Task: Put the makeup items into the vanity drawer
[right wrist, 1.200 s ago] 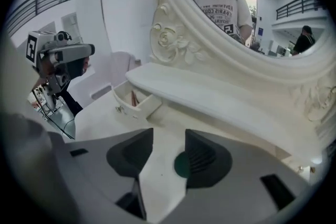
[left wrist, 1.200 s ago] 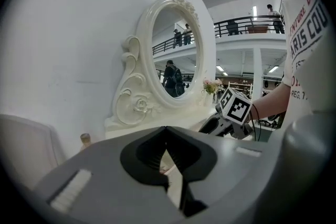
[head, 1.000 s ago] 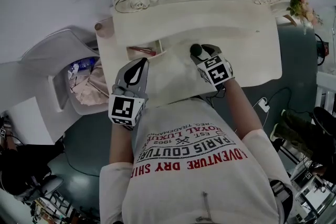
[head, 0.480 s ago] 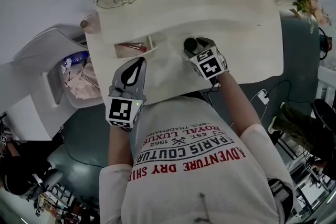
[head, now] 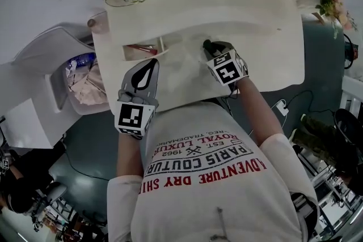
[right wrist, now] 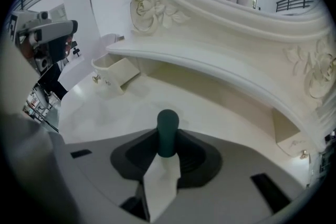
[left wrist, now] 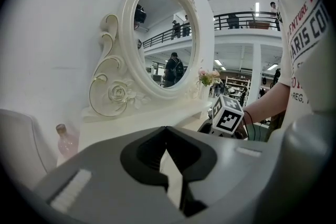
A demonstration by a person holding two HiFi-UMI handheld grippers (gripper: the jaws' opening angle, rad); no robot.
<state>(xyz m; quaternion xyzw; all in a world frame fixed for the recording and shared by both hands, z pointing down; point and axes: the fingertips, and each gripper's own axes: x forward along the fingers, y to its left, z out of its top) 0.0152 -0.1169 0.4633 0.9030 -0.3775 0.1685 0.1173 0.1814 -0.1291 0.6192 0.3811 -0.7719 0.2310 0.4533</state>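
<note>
A dark green makeup tube [right wrist: 168,124] stands upright between the jaws of my right gripper [right wrist: 168,139]. The jaws have just been closing and their pads now press on it. In the head view this right gripper [head: 210,47] is tipped down onto the vanity top [head: 266,37] over the tube [head: 207,43]. The small vanity drawer [head: 143,49] stands open at the left with a reddish item inside. It also shows in the right gripper view as the drawer [right wrist: 113,72]. My left gripper [head: 151,64] hangs shut and empty near the table's front edge, below the drawer.
A pink bottle [head: 96,22] stands at the table's far left corner, and flowers [head: 328,0] at the far right. The carved oval mirror [left wrist: 163,39] rises behind the top. A second small drawer [right wrist: 294,140] sits under the shelf on the right. A white chair [head: 51,82] is left of the table.
My right gripper has sunk a little onto the table and closed on the dark green tube, which stood free between its wide jaws before. The left gripper has barely moved.
</note>
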